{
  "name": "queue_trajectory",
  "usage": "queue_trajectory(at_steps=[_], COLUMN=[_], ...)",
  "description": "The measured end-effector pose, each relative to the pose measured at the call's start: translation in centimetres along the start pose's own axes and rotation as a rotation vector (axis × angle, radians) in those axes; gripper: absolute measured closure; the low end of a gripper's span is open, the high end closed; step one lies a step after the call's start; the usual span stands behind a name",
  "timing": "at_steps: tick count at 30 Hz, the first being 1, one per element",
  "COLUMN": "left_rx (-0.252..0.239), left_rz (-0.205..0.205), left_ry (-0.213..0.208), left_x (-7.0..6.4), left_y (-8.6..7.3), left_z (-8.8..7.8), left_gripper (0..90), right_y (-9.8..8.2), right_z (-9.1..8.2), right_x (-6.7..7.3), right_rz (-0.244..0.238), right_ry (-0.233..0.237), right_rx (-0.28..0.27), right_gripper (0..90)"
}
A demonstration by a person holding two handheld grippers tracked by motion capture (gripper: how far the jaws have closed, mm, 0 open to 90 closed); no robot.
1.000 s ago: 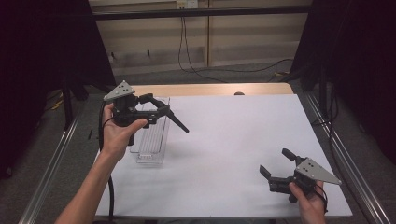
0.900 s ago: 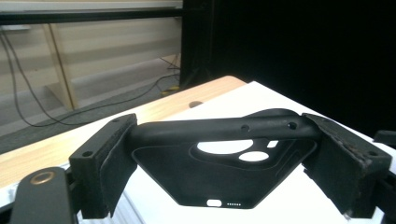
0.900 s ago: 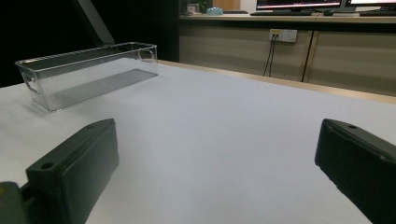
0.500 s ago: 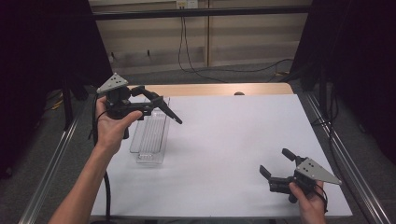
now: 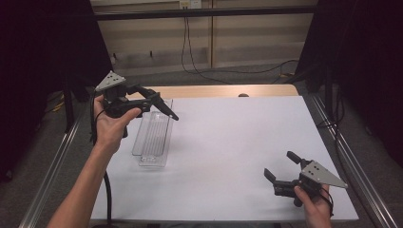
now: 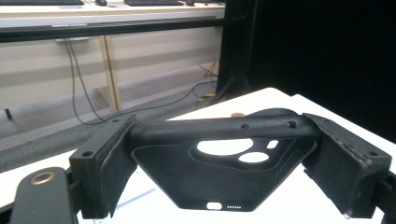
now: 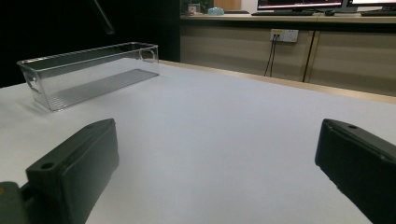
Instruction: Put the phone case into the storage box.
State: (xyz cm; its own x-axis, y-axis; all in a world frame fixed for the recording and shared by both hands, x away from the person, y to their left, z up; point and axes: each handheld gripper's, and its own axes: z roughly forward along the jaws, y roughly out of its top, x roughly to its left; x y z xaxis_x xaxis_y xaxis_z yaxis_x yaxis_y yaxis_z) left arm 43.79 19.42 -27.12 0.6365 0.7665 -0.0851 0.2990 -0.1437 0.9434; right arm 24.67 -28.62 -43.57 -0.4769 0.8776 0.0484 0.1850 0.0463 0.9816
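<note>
- Left gripper (image 5: 159, 102) hung in the air above the far end of a clear plastic bin (image 5: 153, 135), its jaws clamped on the two side edges of a black phone case (image 6: 224, 163).
- Phone case showed its inner face in the left gripper view, camera cut-outs near the top; its lower corners were hidden behind the jaw pads.
- From the high view the case was only a dark sliver, hard to make out.
- Clear bin stood on the white surface (image 5: 237, 142) at its left side; nothing could be made out inside it.
- Right gripper (image 5: 281, 172) sat low at the near right corner, jaws wide apart with nothing between them.
- Right hand (image 5: 316, 209) was cut off by the frame's bottom edge.
</note>
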Motion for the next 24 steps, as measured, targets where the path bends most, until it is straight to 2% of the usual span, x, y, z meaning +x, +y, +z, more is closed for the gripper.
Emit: queue_trajectory(at_steps=[24], left_rx=[0.002], left_rz=[-0.054], left_ry=[0.134], left_x=[2.2], left_y=[0.2], left_z=[1.1], left_gripper=[14.1], right_y=[0.0], right_z=[0.0], right_x=[0.0], right_rz=[0.000], right_ry=[0.007], right_rx=[0.002], right_gripper=[0.0])
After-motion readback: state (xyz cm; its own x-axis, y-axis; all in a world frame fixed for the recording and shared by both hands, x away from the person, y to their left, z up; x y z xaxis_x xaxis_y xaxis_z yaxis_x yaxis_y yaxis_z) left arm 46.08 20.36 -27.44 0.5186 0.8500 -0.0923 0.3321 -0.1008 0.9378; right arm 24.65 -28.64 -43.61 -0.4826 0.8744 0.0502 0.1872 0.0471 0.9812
